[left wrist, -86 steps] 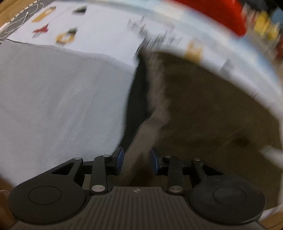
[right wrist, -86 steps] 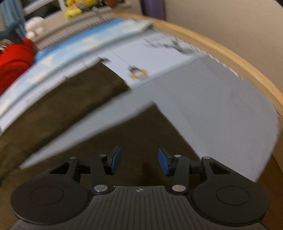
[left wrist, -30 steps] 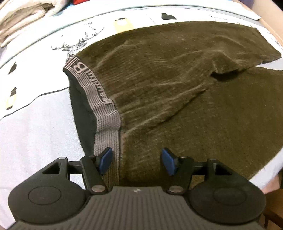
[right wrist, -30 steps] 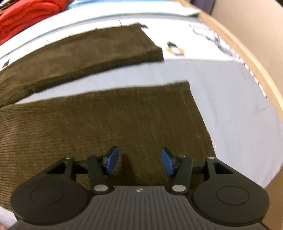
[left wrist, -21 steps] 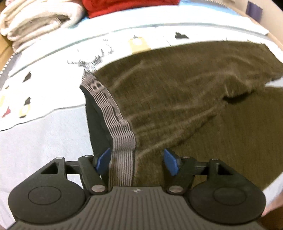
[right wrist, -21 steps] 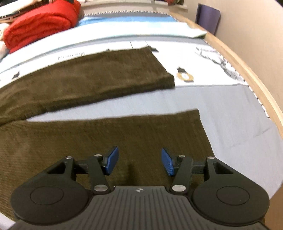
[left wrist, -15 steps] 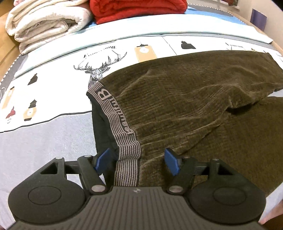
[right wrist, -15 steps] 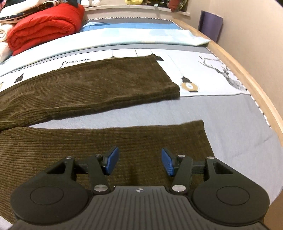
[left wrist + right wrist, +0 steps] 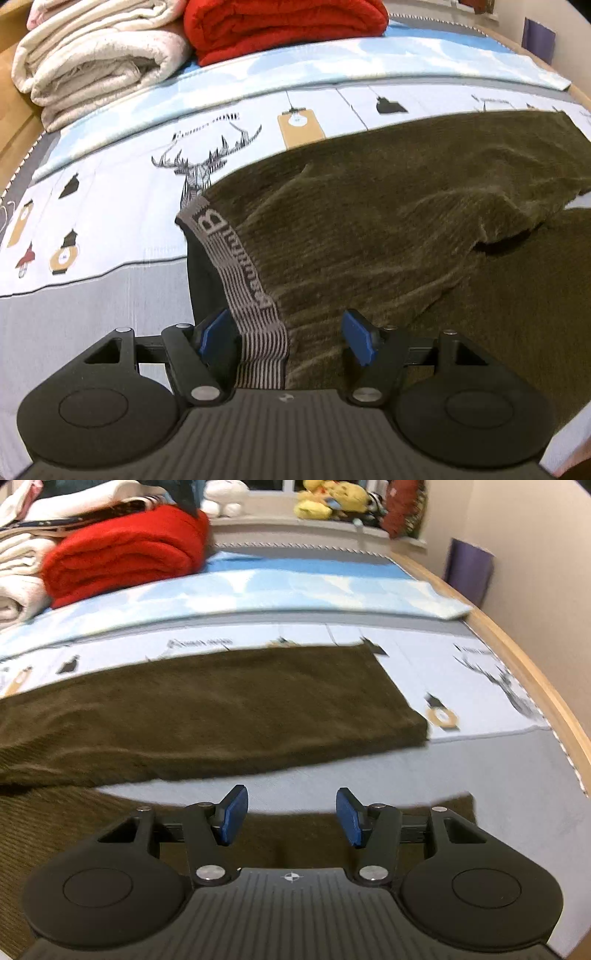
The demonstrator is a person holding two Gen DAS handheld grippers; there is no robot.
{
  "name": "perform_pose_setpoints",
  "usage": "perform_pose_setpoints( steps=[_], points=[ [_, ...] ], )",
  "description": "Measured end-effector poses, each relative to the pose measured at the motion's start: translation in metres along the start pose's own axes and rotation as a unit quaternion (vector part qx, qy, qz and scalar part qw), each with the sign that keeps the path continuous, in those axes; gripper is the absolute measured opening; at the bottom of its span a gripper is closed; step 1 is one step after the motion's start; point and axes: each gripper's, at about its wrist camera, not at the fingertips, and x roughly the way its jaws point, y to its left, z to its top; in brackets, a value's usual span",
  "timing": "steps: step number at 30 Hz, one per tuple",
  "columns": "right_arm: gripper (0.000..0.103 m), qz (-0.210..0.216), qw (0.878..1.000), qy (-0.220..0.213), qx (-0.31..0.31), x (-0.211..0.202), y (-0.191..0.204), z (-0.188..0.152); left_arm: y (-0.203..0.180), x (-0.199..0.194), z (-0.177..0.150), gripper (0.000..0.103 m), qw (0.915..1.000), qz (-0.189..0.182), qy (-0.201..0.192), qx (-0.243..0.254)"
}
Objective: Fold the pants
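left tongs [image 9: 286,338]: jaws apart | right tongs [image 9: 291,818]: jaws apart

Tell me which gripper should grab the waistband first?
Probably the left gripper. It is open with the grey waistband lying right between its fingers. The right gripper is open over the near leg's hem end, away from the waistband.

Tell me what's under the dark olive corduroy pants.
The dark olive corduroy pants lie on the printed pale-blue and grey bedsheet; a deer print runs under the grey striped waistband. Anything else beneath is covered.

Olive ribbed pants [image 9: 388,221] (grey-striped waistband [image 9: 255,314])
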Motion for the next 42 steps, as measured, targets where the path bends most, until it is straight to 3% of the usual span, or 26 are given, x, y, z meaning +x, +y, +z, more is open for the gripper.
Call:
perform_pose_setpoints(
  steps=[6, 9, 11, 12, 23, 25, 27, 29, 31, 33, 37, 42],
  points=[
    [0.055, 0.04, 0.999, -0.03, 0.003, -0.003, 0.036, 0.027, 0.003, -0.003, 0.019, 0.072, 0.9991, -0.004, -0.025, -0.033],
    [0.055, 0.057, 0.998, -0.039, 0.009, -0.003, 0.056, 0.041, 0.011, -0.003, 0.032, 0.049, 0.9972, -0.022, -0.03, -0.065],
    [0.055, 0.073, 0.996, -0.047, 0.009, -0.003, 0.069, 0.05, 0.015, 0.001, 0.04, 0.026, 0.9956, -0.028, -0.03, -0.084],
    [0.055, 0.081, 0.995, -0.051, 0.007, -0.004, 0.076, 0.054, 0.016, 0.002, 0.044, 0.024, 0.9951, -0.028, -0.03, -0.09],
    [0.055, 0.124, 0.99, -0.06, -0.017, 0.003, 0.13, 0.085, 0.021, 0.042, 0.096, 0.022, 0.9897, -0.018, -0.048, -0.134],
    [0.055, 0.122, 0.991, -0.06, -0.018, 0.005, 0.133, 0.089, 0.021, 0.054, 0.106, 0.025, 0.9895, -0.012, -0.051, -0.134],
    [0.055, 0.118, 0.991, -0.063, -0.023, 0.007, 0.136, 0.092, 0.023, 0.064, 0.114, 0.035, 0.9896, 0.002, -0.055, -0.133],
    [0.055, 0.115, 0.991, -0.061, -0.023, 0.011, 0.138, 0.094, 0.028, 0.073, 0.122, 0.073, 0.9889, 0.037, -0.063, -0.129],
    [0.055, 0.115, 0.992, -0.053, -0.021, 0.016, 0.14, 0.095, 0.035, 0.083, 0.128, 0.085, 0.9867, 0.068, -0.074, -0.128],
    [0.055, 0.116, 0.992, -0.043, -0.019, 0.021, 0.144, 0.096, 0.044, 0.095, 0.134, 0.086, 0.9867, 0.073, -0.067, -0.128],
    [0.055, 0.114, 0.993, -0.035, -0.019, 0.028, 0.151, 0.098, 0.054, 0.123, 0.139, 0.093, 0.9907, 0.026, -0.036, -0.129],
    [0.055, 0.11, 0.993, -0.024, -0.028, 0.038, 0.161, 0.099, 0.04, 0.146, 0.135, 0.094, 0.998, 0.013, -0.019, -0.059]
  ],
)
